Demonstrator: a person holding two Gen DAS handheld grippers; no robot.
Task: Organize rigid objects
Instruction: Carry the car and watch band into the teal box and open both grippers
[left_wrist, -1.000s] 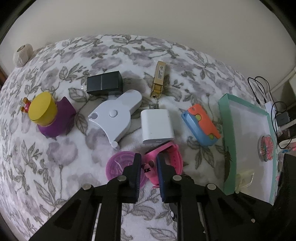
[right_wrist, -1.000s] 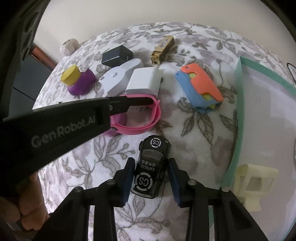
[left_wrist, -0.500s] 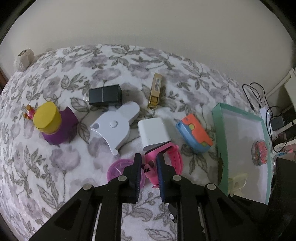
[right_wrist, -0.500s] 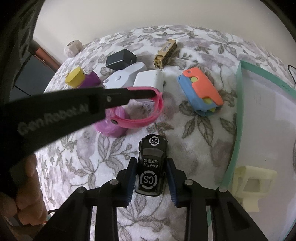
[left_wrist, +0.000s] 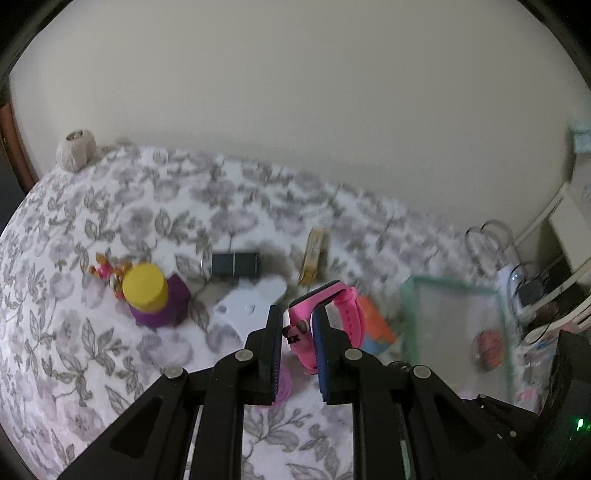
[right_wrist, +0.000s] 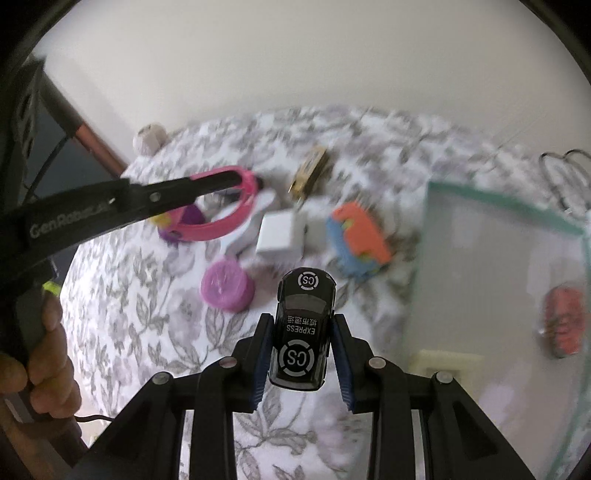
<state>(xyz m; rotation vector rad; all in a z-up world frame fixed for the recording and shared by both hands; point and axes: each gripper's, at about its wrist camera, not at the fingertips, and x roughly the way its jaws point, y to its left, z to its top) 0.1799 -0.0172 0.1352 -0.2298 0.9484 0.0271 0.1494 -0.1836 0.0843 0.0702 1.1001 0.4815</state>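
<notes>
My left gripper (left_wrist: 297, 321) is shut on a pink watch (left_wrist: 332, 314) and holds it well above the floral cloth; the watch also shows in the right wrist view (right_wrist: 225, 218). My right gripper (right_wrist: 301, 339) is shut on a black toy car (right_wrist: 303, 328) marked "CS EXPRESS", lifted off the cloth. A green-rimmed tray (right_wrist: 480, 195) lies to the right and holds a red round piece (right_wrist: 565, 321) and a cream block (right_wrist: 443, 363). The tray shows blurred in the left wrist view (left_wrist: 450, 284).
On the cloth lie a purple bottle with yellow cap (left_wrist: 155, 295), a black box (left_wrist: 236, 262), a gold lighter (left_wrist: 314, 254), a white gadget (left_wrist: 251, 302), a white charger (right_wrist: 280, 236), an orange-blue toy (right_wrist: 358, 240) and a purple lid (right_wrist: 227, 284). Cables (left_wrist: 491, 240) lie far right.
Both grippers have risen with their loads. The watch and the car are now clear of the cloth, and the views are blurred by motion.
</notes>
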